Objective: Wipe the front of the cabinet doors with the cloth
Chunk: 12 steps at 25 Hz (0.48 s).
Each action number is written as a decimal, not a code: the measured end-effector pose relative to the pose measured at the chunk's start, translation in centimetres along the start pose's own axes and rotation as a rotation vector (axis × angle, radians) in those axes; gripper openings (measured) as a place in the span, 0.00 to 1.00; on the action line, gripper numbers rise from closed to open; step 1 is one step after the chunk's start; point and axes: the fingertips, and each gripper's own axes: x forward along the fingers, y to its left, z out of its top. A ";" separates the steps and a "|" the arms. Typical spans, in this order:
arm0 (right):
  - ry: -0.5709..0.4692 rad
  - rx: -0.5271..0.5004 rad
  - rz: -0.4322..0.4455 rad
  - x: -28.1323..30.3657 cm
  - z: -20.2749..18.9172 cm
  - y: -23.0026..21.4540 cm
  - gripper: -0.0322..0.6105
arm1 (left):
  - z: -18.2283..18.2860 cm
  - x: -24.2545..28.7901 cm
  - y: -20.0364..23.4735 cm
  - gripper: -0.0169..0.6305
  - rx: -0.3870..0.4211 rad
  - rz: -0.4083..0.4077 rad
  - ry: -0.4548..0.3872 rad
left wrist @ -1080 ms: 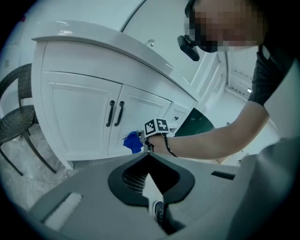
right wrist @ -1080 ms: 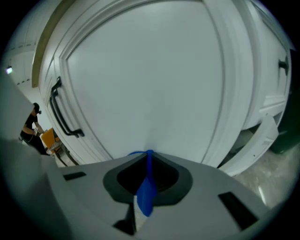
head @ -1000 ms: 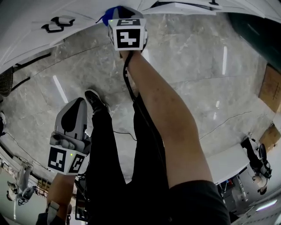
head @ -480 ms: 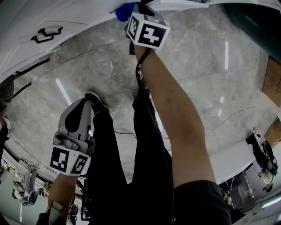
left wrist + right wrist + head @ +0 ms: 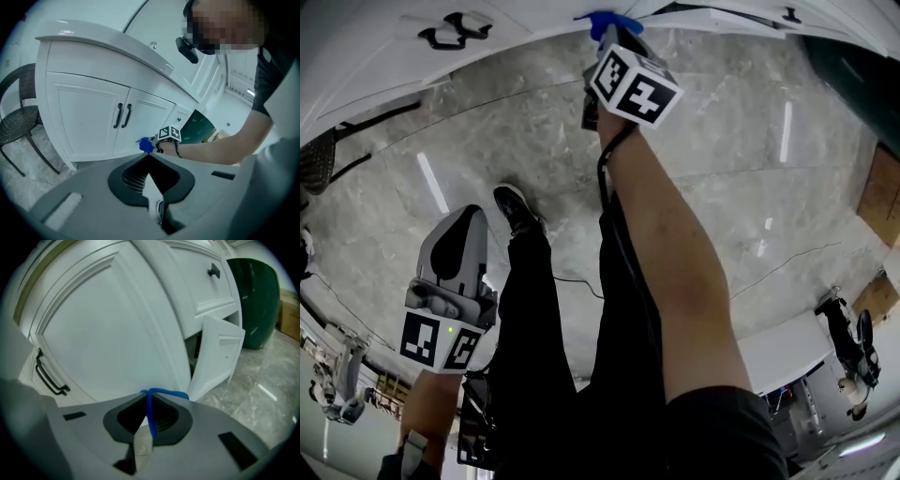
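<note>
Grey marble flooring is seen below a white cabinet with paired doors. A blue cloth is pinched between the closed jaws of the right gripper. It appears to be pressed against the lower part of a cabinet door, right of the black handles, so that the panel can be rubbed. The left gripper is held back beside the person's legs, jaws pressed together on nothing, probably so that the wiping arm is left unobstructed.
</note>
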 end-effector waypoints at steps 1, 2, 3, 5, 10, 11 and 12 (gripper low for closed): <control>0.016 -0.008 0.016 0.4 -1.0 1.5 0.10 | -0.1 -0.5 1.0 0.02 -0.008 0.013 -0.004; 0.033 -0.017 0.036 0.8 -2.2 3.2 0.10 | -0.3 -1.0 2.0 0.02 -0.018 0.026 -0.007; 0.053 -0.026 0.060 1.2 -3.4 5.0 0.10 | -0.4 -1.5 2.8 0.02 -0.028 0.038 -0.009; 0.088 -0.041 0.116 2.2 -5.7 8.6 0.10 | -0.8 -2.3 4.1 0.02 -0.042 0.053 -0.008; 0.121 0.144 0.208 5.0 -9.7 14.0 0.10 | -2.2 -3.0 5.5 0.02 -0.056 0.063 0.007; 0.128 0.171 0.206 5.5 -10.1 14.1 0.10 | -2.4 -3.0 5.6 0.02 -0.059 0.067 0.010; 0.138 0.168 0.203 6.0 -10.5 14.1 0.10 | -2.6 -2.9 5.7 0.02 -0.062 0.071 0.012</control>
